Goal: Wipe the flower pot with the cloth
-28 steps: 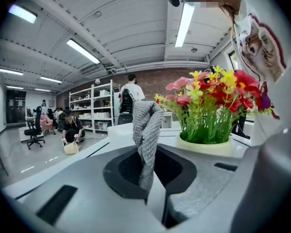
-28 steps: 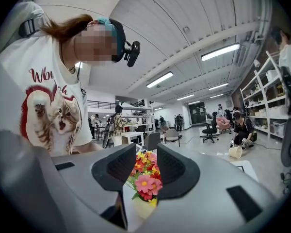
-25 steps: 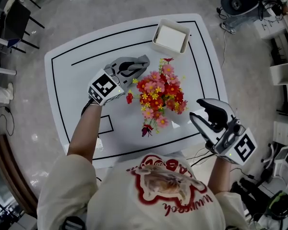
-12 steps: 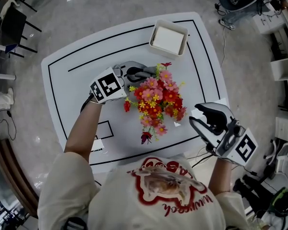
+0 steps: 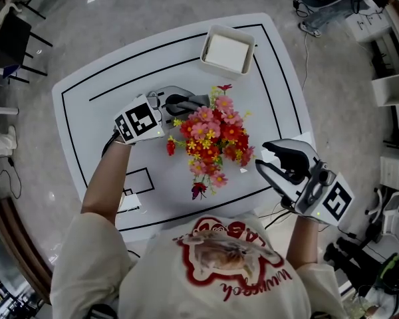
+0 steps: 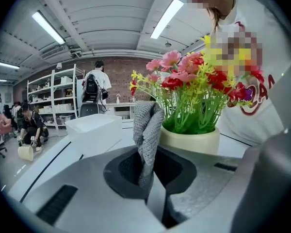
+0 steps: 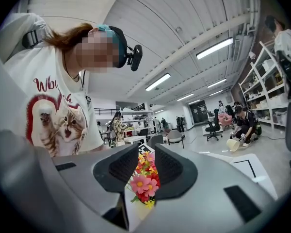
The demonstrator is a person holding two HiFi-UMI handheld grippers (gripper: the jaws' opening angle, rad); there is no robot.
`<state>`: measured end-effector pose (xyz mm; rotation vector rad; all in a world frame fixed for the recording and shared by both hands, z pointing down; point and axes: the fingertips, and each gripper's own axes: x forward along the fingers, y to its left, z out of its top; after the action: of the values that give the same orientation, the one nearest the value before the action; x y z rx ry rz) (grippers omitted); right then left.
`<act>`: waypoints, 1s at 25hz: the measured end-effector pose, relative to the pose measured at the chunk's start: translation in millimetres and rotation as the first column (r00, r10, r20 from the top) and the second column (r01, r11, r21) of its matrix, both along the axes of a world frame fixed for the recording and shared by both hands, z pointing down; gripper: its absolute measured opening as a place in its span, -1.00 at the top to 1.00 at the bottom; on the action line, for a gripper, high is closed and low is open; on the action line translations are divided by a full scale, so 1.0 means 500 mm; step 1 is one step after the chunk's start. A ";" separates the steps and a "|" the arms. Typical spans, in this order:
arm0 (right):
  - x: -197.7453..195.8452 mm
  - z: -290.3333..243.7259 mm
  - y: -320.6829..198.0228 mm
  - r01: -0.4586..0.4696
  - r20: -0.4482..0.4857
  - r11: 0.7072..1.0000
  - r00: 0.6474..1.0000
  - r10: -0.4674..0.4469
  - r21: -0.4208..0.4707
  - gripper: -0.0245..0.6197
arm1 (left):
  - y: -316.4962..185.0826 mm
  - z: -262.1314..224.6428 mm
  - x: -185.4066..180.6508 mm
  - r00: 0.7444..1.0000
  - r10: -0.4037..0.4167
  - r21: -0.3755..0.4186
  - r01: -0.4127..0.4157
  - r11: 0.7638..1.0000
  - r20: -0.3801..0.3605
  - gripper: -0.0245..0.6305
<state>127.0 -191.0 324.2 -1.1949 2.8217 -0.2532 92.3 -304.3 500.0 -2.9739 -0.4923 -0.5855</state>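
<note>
A cream flower pot (image 6: 190, 141) with red, pink and yellow flowers (image 5: 209, 135) stands mid-table; in the head view the blooms hide the pot. My left gripper (image 5: 194, 101) is shut on a grey knitted cloth (image 6: 148, 128), which sticks up from its jaws just left of the pot, close to its rim. Whether the cloth touches the pot I cannot tell. My right gripper (image 5: 271, 159) is open at the table's right edge, beside the flowers. Its jaws have just been closing, with nothing between the pads. It points at the flowers (image 7: 144, 177).
A white rectangular tray (image 5: 226, 50) sits at the far side of the white table (image 5: 93, 111), which has black lines on it. Shelving, chairs and several people stand in the room around the table.
My left gripper, with the cloth, has moved in against the left side of the flowers and tipped downward. The right gripper has stayed put, its jaws slightly narrower.
</note>
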 end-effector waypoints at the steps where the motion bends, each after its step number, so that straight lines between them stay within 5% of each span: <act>1: 0.000 0.000 0.001 -0.001 -0.001 1.000 1.000 0.001 0.001 0.61 | 0.001 0.002 -0.002 1.000 -0.001 -0.003 0.001 1.000 0.003 0.83; 16: -0.020 -0.015 0.000 0.014 -0.028 1.000 1.000 -0.013 0.021 0.63 | 0.022 0.023 -0.042 0.997 -0.026 -0.002 0.026 1.000 0.070 0.83; 25: -0.027 -0.033 0.027 0.013 -0.028 0.999 1.000 -0.012 0.044 0.63 | 0.035 0.024 -0.064 0.992 -0.107 -0.014 0.108 0.994 0.062 0.83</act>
<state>113.5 -177.3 307.8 -1.1815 2.8432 -0.1752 60.5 -287.0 511.9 -3.0216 -0.3446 -0.6875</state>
